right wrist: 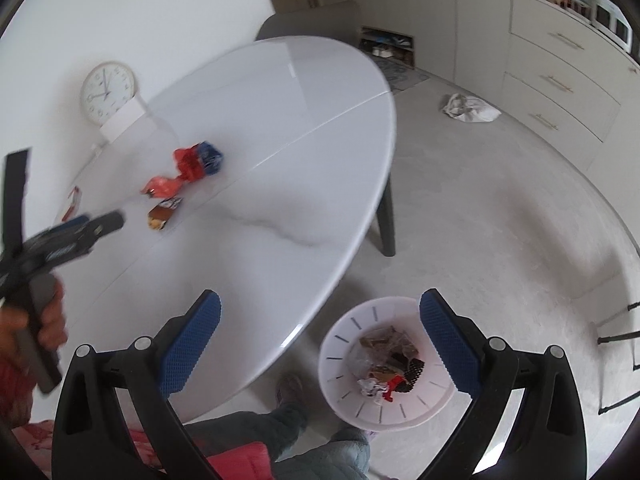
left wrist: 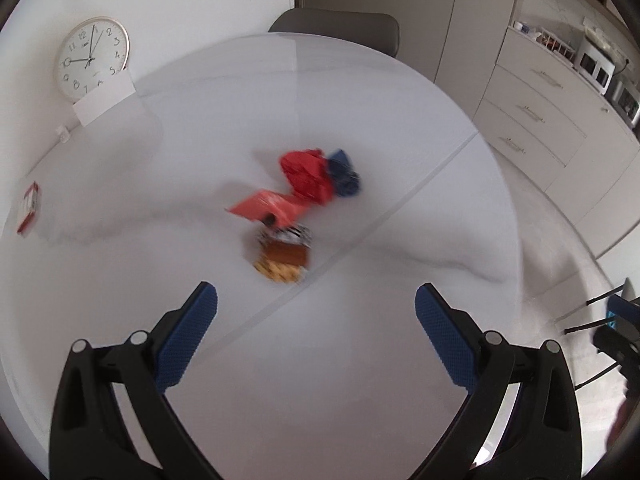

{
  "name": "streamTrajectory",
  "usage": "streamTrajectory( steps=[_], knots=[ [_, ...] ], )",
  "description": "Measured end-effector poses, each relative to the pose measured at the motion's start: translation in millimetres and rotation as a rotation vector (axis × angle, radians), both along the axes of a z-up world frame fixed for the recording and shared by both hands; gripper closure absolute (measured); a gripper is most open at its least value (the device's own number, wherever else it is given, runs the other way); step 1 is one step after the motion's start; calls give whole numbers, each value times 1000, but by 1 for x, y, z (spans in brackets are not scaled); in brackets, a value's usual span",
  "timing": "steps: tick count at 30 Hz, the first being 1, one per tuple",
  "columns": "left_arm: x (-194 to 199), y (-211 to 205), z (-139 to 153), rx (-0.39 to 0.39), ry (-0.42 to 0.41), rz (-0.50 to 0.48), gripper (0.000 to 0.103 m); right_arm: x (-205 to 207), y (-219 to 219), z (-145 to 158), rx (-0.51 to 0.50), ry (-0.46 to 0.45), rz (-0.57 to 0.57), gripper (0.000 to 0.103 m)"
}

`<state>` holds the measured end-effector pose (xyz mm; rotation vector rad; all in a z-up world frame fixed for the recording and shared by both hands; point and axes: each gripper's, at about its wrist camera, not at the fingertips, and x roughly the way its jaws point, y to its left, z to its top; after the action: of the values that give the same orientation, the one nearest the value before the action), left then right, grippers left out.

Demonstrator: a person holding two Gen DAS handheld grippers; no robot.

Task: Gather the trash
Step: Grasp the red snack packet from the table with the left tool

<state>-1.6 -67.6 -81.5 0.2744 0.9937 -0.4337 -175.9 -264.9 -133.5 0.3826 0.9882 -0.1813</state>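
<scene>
Left gripper, jaws apart and empty, is nearer — wrapper pile lies straight ahead mid-table, long axis running away toward the far edge; right gripper, also apart, hangs over the bin.

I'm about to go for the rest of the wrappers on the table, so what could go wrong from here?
1. The red wrapper, blue wrapper, orange wrapper and brown wrapper lie bunched together, so the open left claw may pinch two or knock one away.
2. The white bin stands on the floor beside the table, so a light wrapper released high could miss it.
3. The glossy tabletop may let wrappers slide.
</scene>
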Motion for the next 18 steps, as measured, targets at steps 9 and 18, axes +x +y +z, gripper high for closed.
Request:
streamTrajectory(
  steps=[9, 18],
  knots=[
    [96, 4, -45, 35, 53, -83, 9, 15, 39, -1, 4, 67, 23, 4],
    [126, -7, -78, 88, 113, -252, 34, 25, 56, -8, 23, 119, -25, 4]
  ],
)
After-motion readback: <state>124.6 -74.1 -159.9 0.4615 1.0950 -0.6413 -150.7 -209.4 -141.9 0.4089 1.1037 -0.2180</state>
